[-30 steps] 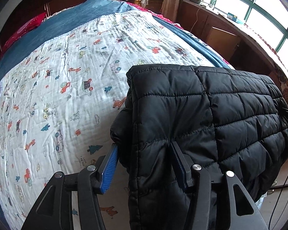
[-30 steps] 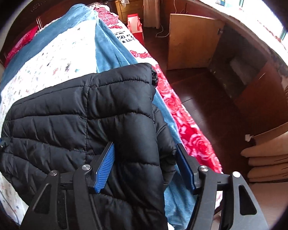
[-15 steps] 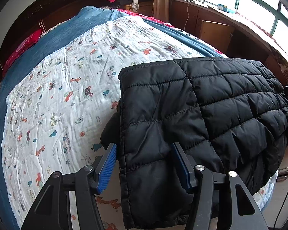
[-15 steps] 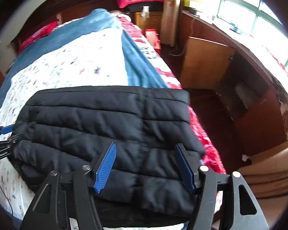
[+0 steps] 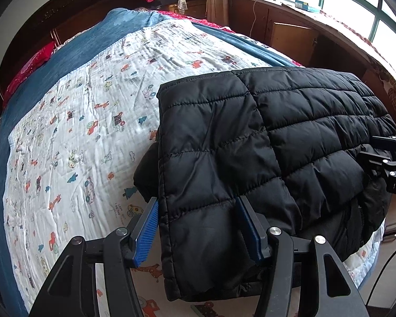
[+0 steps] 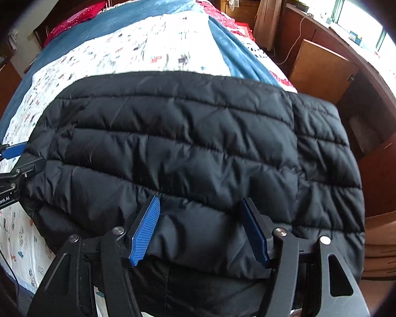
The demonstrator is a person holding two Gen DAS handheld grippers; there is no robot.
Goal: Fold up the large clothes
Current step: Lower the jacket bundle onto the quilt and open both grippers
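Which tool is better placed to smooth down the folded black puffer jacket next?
Probably the right tool: its open fingers sit over the middle of the black puffer jacket. The left tool, also open, straddles the jacket's left edge beside the printed blanket.

Jacket on the bed, near edge.
The folded jacket lies on the blanket covering the bed; the left gripper stands before its left end, the right gripper before its right part.
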